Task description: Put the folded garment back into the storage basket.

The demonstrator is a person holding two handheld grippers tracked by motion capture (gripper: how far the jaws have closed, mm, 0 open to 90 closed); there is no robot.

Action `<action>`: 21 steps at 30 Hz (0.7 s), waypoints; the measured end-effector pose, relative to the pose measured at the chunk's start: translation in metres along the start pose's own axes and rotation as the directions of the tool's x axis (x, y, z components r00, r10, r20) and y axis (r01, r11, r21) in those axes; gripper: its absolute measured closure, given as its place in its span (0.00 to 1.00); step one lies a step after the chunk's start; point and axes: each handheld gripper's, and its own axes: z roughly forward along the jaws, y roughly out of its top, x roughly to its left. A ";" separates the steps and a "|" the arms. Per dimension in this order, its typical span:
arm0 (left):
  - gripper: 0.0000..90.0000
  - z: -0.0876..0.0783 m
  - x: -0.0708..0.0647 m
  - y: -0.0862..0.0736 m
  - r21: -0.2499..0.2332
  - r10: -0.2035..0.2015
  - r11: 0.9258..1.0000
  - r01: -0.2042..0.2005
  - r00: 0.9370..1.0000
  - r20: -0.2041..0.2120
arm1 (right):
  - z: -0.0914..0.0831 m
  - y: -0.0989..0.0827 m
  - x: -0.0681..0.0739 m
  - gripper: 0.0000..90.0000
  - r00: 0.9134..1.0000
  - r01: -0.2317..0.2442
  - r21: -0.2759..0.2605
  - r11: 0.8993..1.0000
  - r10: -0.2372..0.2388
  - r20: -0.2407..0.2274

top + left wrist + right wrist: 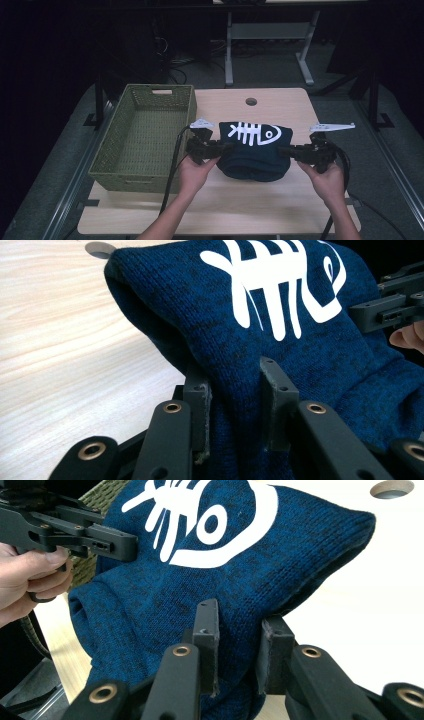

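L gripper (234, 390) clamped on left end of folded blue sweater (256, 150), knit bunched btwn jaws. R gripper (239, 635) likewise pinched on right end, fabric fold caught btwn pads. In high view, L gripper (220, 148) & R gripper (287, 151) at opposite ends of sweater, each in a hand: L hand (196, 172), R hand (327, 181). Sweater w/ white fishbone print facing up, hanging btwn grippers above wooden table (215, 205), middle sagging; can't tell if underside touches tabletop. Green woven basket (112, 160) just left of L gripper, on table's left edge. Round hole (251, 101) in tabletop beyond sweater. Cables trailing from both grippers toward near edge.
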 end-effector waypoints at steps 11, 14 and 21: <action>0.77 -0.020 0.008 0.005 -0.008 -0.007 1.000 0.007 1.000 0.005 | 0.006 0.011 0.012 0.82 1.000 0.011 -0.004 1.000 -0.012 -0.025; 0.77 -0.024 0.009 0.006 -0.008 -0.009 1.000 0.009 1.000 0.004 | 0.007 0.014 0.014 0.82 0.999 0.018 -0.004 1.000 -0.018 -0.028; 0.77 -0.037 0.014 0.010 -0.018 -0.013 1.000 0.013 1.000 0.004 | 0.011 0.023 0.023 0.82 0.999 0.030 -0.009 1.000 -0.030 -0.037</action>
